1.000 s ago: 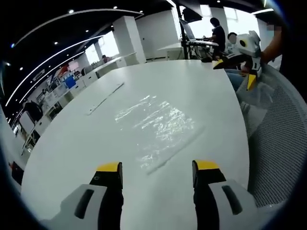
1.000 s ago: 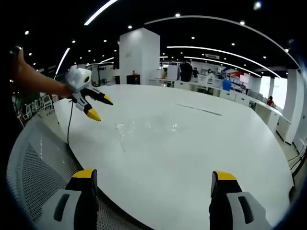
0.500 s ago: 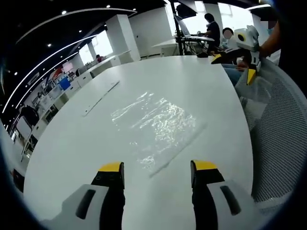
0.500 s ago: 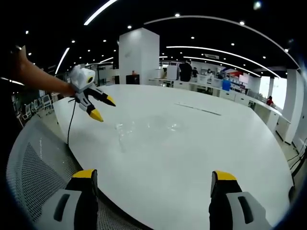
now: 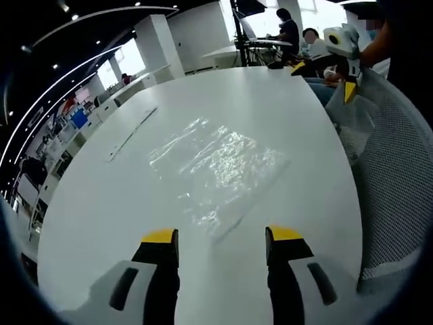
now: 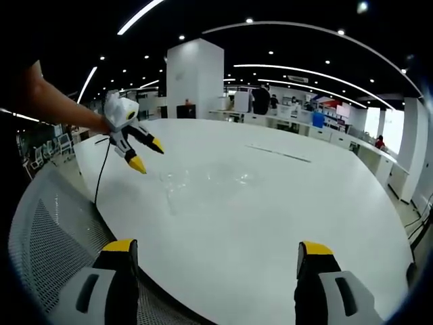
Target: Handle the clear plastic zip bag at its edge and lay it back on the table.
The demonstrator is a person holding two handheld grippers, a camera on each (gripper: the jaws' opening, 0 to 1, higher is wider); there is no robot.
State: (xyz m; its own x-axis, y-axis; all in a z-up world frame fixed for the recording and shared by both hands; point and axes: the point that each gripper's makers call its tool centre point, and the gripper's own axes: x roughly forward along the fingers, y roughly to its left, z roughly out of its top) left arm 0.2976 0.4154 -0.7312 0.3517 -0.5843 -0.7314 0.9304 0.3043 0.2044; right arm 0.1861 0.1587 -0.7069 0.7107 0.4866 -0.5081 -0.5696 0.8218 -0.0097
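Your left gripper (image 5: 220, 237), with its yellow-tipped grey jaws, rises from the bottom of the left gripper view with the jaws spread apart and nothing between them. Just past the tips, in the middle of the frame, the clear crinkled plastic zip bag (image 5: 213, 166) lies flat on the large round white table (image 5: 101, 203); its near edge sits just ahead of the gap between the jaws, not touching either one. A long thin white strip (image 5: 132, 132) lies on the table to the upper left of the bag, well apart from it. At the upper right of that frame your right gripper (image 5: 325, 74) hangs beyond the table's edge, above a grey mesh chair back (image 5: 392, 176).

In the right gripper view your right gripper's (image 6: 213, 254) own jaws stand wide apart at the bottom of the frame, holding nothing, over the table's near rim (image 6: 203, 298). The bag (image 6: 203, 181) shows as a faint glinting patch a little left of centre; its outline is hard to make out there. Your left gripper (image 6: 147, 154) hovers at the upper left, jaws parted, tips pointing down toward the bag, with your forearm (image 6: 61, 108) behind it. The mesh chair back (image 6: 47, 237) fills the lower left. A white square pillar (image 6: 196, 78) stands behind the table.
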